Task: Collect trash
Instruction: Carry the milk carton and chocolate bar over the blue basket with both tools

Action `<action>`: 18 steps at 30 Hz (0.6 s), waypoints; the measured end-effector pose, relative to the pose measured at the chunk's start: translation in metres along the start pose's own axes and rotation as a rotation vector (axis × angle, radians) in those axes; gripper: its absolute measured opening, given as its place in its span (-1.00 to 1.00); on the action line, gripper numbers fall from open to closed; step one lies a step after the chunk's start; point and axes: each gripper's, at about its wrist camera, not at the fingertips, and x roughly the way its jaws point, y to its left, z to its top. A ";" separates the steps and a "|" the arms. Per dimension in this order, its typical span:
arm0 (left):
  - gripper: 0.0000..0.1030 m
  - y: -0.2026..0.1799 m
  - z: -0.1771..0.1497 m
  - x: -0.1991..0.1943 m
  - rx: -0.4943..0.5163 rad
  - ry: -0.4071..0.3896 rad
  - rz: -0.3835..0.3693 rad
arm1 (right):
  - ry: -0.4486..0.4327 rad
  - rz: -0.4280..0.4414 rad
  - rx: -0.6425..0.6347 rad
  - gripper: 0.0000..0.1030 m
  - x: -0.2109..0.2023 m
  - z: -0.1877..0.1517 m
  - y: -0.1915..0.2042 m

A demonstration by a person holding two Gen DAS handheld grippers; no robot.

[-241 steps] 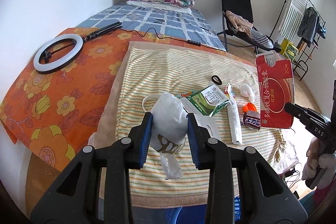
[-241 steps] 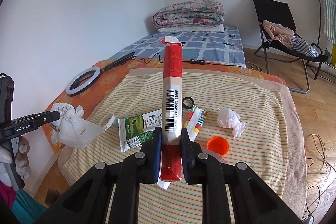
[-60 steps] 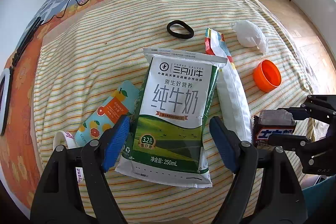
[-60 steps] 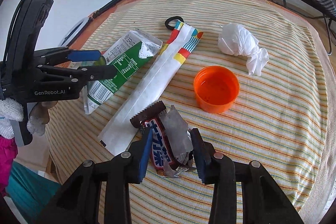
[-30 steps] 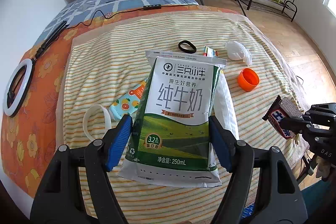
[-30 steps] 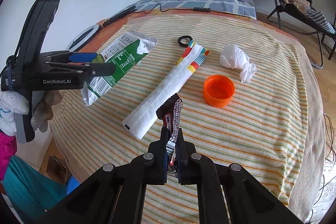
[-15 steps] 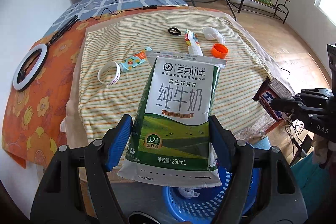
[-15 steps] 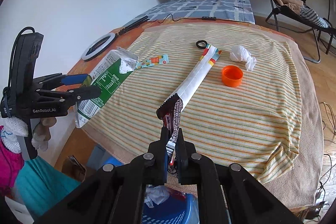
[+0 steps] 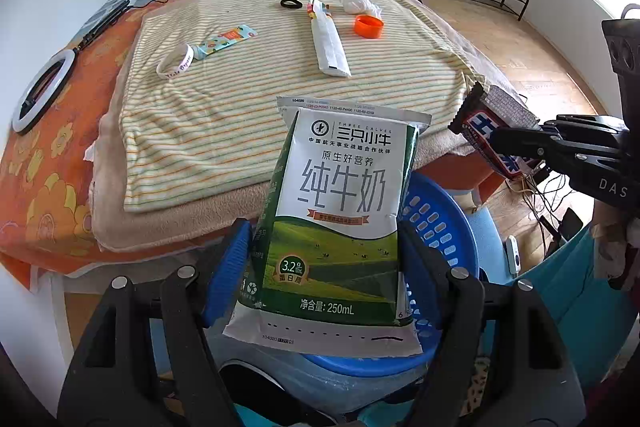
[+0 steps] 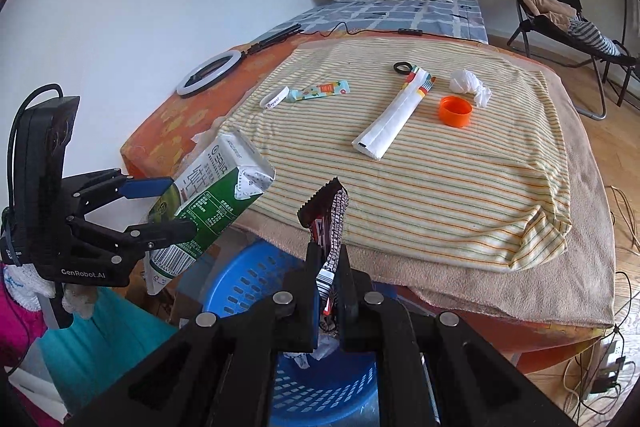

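Step in hand: carrying two pieces of trash off the bed's near edge to the blue basket (image 10: pixel 256 279) on the floor below it; judged as the drop-off stage.
Left gripper (image 9: pixel 320 267): jaws are standing wide, pads pressing both sides of the milk carton (image 9: pixel 340 219); carton is hanging tilted, just above the basket's left rim in the right wrist view.
Basket: sitting just below the bed's near edge, some crumpled trash already lying inside.
Right gripper (image 10: pixel 328 263): jaws are pressing together, pinching the candy wrapper (image 10: pixel 328 219) upright, directly over the basket.
Next move, judged: both grippers are needing to open over the basket mouth; the carton is needing a little more travel inward first, or it may catch the rim.
Trash remaining on striped blanket (image 10: pixel 400 195), left to right: wristband (image 10: pixel 274 98), fruit-print sachet (image 10: pixel 322 91), black ring (image 10: pixel 402 67), long white packet (image 10: pixel 394 121), orange cap (image 10: pixel 455 111), white wad (image 10: pixel 468 85), all lying toward the far edge.
Progress, judged: partway, several pickups waiting.
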 end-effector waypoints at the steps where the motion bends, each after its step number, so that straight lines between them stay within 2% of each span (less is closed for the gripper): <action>1: 0.45 -0.002 -0.005 0.003 0.001 0.011 -0.005 | 0.002 -0.002 0.002 -0.93 0.000 -0.004 0.002; 5: 0.45 -0.009 -0.022 0.018 0.006 0.057 -0.025 | 0.021 -0.007 0.005 -0.93 0.004 -0.019 0.006; 10: 0.45 -0.014 -0.039 0.035 0.021 0.094 -0.011 | 0.061 -0.005 0.017 -0.93 0.015 -0.038 0.008; 18: 0.45 -0.013 -0.049 0.054 0.027 0.141 -0.002 | 0.097 0.005 0.018 -0.93 0.029 -0.052 0.010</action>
